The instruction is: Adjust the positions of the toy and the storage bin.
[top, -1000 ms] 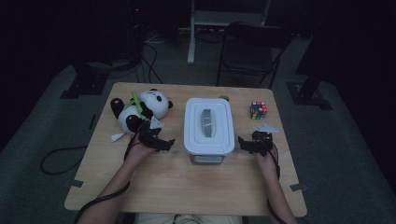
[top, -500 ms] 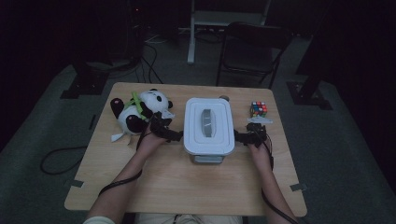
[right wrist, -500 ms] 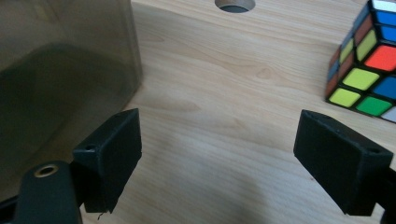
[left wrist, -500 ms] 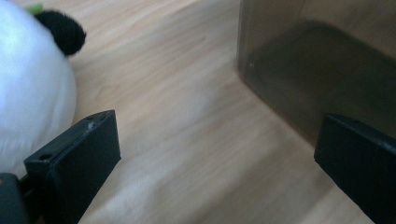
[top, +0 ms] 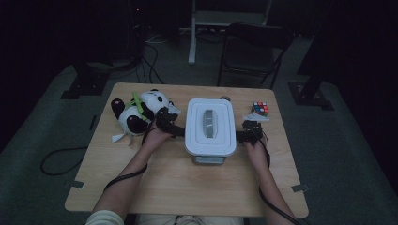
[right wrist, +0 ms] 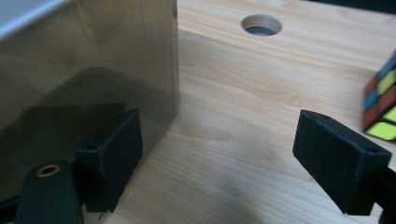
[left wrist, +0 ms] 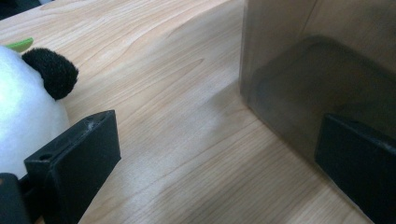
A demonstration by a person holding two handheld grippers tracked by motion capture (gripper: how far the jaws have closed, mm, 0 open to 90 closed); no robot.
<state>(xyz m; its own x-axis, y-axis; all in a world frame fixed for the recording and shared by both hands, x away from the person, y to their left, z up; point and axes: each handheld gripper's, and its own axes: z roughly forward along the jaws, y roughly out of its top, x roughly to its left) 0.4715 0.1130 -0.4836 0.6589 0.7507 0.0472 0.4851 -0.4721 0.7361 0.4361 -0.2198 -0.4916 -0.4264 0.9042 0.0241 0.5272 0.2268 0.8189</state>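
A translucent box with a white lid [top: 210, 125] stands at the table's centre. My left gripper [top: 174, 129] is at the box's left side, low over the table, and it is open. In the left gripper view the left gripper [left wrist: 219, 140] holds nothing, and its right jaw sits close to the box wall [left wrist: 317, 70]. My right gripper [top: 244, 135] is at the box's right side. In the right gripper view the right gripper [right wrist: 219, 140] is open and holds nothing, its left jaw beside the box wall [right wrist: 93, 70].
A panda plush [top: 138, 112] lies left of the box, close behind my left hand; its white fur [left wrist: 23, 107] touches the left jaw's side. A colour cube [top: 260, 109] sits at the back right, also at the cube's edge [right wrist: 383, 102]. A round hole [right wrist: 261, 23] pierces the wooden table [top: 187, 187].
Both hands have moved inward and forward, bringing each gripper up against its side of the box. The box, panda and cube have not moved.
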